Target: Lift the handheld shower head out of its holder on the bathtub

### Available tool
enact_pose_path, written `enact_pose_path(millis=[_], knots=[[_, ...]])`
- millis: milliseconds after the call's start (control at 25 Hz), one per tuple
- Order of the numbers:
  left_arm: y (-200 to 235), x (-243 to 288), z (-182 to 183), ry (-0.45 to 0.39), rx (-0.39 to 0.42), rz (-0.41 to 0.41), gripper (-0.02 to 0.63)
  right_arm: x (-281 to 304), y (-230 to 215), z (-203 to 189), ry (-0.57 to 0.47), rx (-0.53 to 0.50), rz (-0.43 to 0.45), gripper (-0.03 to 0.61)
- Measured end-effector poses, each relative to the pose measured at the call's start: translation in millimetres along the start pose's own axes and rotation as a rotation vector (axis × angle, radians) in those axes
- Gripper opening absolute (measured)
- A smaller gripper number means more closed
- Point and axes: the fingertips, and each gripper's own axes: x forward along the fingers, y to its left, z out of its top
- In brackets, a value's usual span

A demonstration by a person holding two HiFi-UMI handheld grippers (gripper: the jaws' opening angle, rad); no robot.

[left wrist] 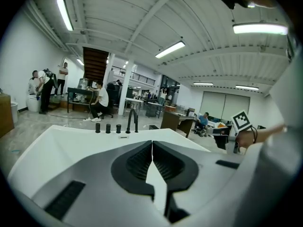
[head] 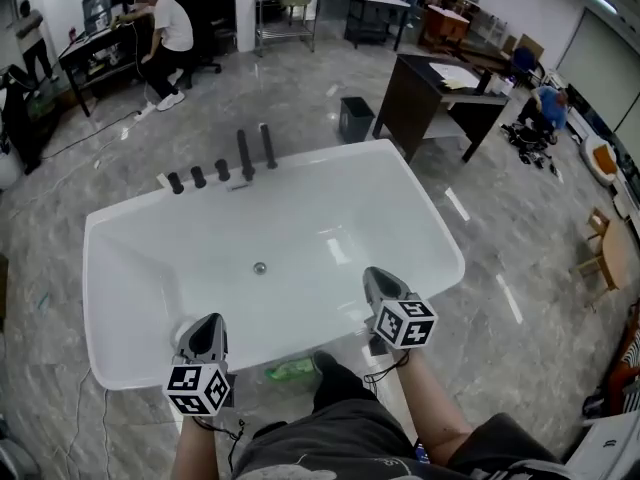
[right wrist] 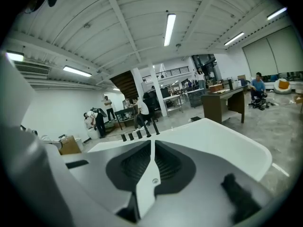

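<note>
The white bathtub (head: 130, 268) lies crosswise in front of me. On its far rim stands a row of black fittings: three short knobs (head: 198, 176) and two tall pieces (head: 256, 152), the spout and the handheld shower head; I cannot tell which is which. They show small in the left gripper view (left wrist: 132, 121) and the right gripper view (right wrist: 151, 128). My left gripper (head: 208, 321) (left wrist: 152, 143) and right gripper (head: 376, 274) (right wrist: 152, 142) hover at the near rim, far from the fittings. Both are shut and hold nothing.
A drain (head: 260, 267) sits in the tub floor. A green bottle (head: 292, 370) lies by my feet. Behind the tub are a black bin (head: 355, 118) and a dark desk (head: 440, 98). People sit at the back left (head: 168, 38) and far right (head: 545, 108).
</note>
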Motion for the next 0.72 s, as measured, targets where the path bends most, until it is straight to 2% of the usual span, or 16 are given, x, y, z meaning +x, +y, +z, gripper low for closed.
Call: enact_pose_path(millis=[120,400,680,720], knots=[[-5.9,31.0,17.8,0.005,-0.015,0.072,0.015,50.3,-16.2,24.6,0.037,-0.016,0.078,0.037],[12.4,127.1,43.3,0.006,-0.063,0.211,0.015,200.5,-44.7,49.5,0.152,-0.125,0.241,0.038],[46.3,218.2,58.0,0.011,-0.060,0.260,0.015,351.2,-45.5,65.4,0.172,-0.188,0.298,0.042],[51.2,226.9,56.2,0.012,-0.060,0.264,0.015,369.9,-44.3,64.5,0.172,-0.188,0.303,0.064]])
